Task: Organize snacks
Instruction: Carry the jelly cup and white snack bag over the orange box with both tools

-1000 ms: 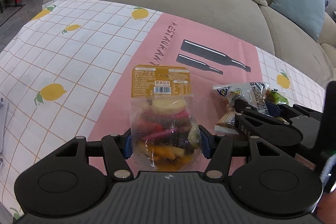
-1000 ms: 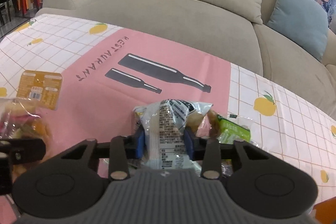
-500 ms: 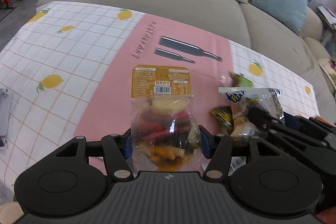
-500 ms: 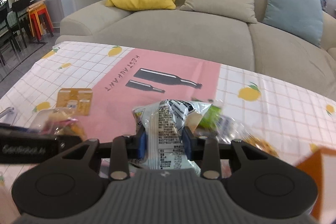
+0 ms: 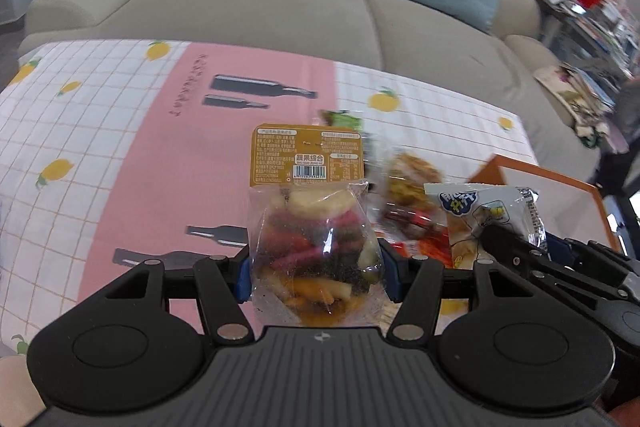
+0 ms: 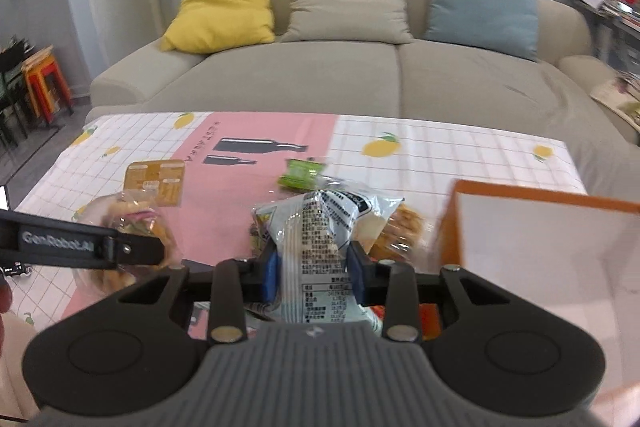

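My left gripper (image 5: 314,269) has its blue-padded fingers (image 5: 242,273) pressed against both sides of a clear bag of mixed dried fruit (image 5: 312,247); the bag bulges between the pads and is held off the tablecloth (image 5: 100,131). Its brown label card (image 5: 308,157) stands upright above the pads. My right gripper (image 6: 312,271) has its fingers (image 6: 271,273) clamped on a silver-white snack packet (image 6: 320,239), printed side toward the camera, with the packet pinched narrow at the pads.

I take the orange box (image 6: 540,227) as the landmark for all places, reading from left to right in the right wrist view:

1. Farthest left of the box, the dried-fruit bag sits in the left gripper, whose black finger crosses the lower left of the frame.
2. Nearer the box, a small green packet (image 6: 302,173) lies on the pink panel of the tablecloth, beyond the held silver packet.
3. The silver-white packet in my right gripper is held left of the box's near corner and above the loose snacks.
4. Just left of the box wall, a bag of golden-brown crackers (image 6: 402,227) lies on the cloth; motion blur hides its detail.
5. The box itself has an orange rim and a white inner face, and stands at the right end of the tablecloth.

Beyond the table, a beige sofa (image 6: 320,79) spans the background.
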